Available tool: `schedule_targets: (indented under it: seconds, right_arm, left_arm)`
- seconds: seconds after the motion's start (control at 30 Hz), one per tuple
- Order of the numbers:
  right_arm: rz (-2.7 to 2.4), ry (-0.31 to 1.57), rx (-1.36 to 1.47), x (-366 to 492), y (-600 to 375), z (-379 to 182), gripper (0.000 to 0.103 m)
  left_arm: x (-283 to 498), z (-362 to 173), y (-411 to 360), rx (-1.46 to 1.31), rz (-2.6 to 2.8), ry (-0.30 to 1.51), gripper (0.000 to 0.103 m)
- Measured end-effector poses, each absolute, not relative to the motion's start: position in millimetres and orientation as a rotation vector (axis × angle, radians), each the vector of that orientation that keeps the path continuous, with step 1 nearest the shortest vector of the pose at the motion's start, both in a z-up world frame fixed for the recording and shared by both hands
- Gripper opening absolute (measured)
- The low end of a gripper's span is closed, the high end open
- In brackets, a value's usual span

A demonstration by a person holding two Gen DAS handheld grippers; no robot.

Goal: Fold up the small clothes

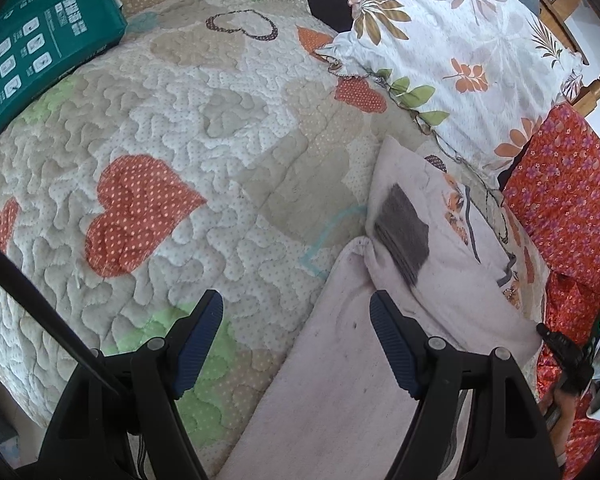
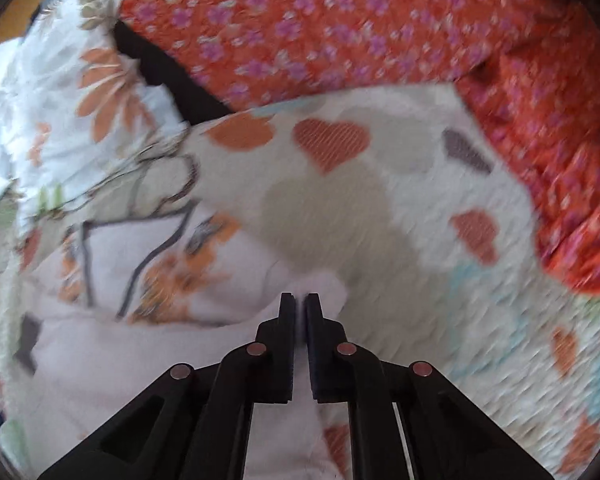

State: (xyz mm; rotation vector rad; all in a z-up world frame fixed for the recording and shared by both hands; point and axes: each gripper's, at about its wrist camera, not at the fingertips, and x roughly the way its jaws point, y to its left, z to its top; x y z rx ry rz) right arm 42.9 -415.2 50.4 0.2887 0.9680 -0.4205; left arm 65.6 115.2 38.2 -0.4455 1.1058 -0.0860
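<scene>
The pale pink garment (image 1: 440, 248) lies on the quilted bed (image 1: 180, 128), its long axis running straight ahead of the left tongs (image 1: 296, 344), which hang spread above its near end. The right tongs (image 2: 300, 300), pressed together, pinch an edge of the cloth, so they're nearer. Floral pillow (image 1: 452, 40) beyond.

Matt pink cloth garment (image 1: 340, 380) lies on a stitched, bumpy quilt (image 1: 172, 128); headboard (image 1: 592, 88) is glossy turned wood.
</scene>
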Motion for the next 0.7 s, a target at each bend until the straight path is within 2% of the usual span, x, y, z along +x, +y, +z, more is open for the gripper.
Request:
schedule_targets:
  seconds: [0.1,0.17,0.2,0.23,0.33,0.43,0.6,0.63,0.67,0.7]
  right_arm:
    - [-0.491,1.033,0.197,55,-420,42,0.006]
    - [-0.454,1.010,0.232,48,-425,47,0.008]
    - [-0.428,0.994,0.274,40,-429,50,0.016]
    - [-0.413,0.983,0.308,33,-432,52,0.029]
    - [-0.339,0.965,0.403,3,-439,56,0.048]
    - [-0.275,0.997,0.446,-27,-434,45,0.054]
    - [-0.230,1.068,0.455,-67,-413,10,0.054]
    - [-0.230,1.080,0.424,-69,-406,4,0.045]
    - [-0.238,1.089,0.372,-69,-398,-1,0.028]
    - [-0.250,1.083,0.342,-69,-394,-3,0.005]
  left_arm:
    - [67,38,111,-0.436,-0.095,1.113,0.075]
    - [67,39,110,-0.439,-0.104,1.116,0.075]
    - [67,39,110,-0.437,-0.104,1.116,0.075]
    - [68,39,110,-0.435,-0.103,1.115,0.075]
    - [68,39,110,-0.442,-0.105,1.118,0.075]
    - [67,39,108,-0.439,-0.116,1.123,0.075]
    - [62,36,104,-0.416,-0.125,1.127,0.075]
    - [62,35,104,-0.412,-0.123,1.128,0.075]
    - [61,35,104,-0.410,-0.121,1.130,0.075]
    - [61,34,104,-0.411,-0.122,1.132,0.075]
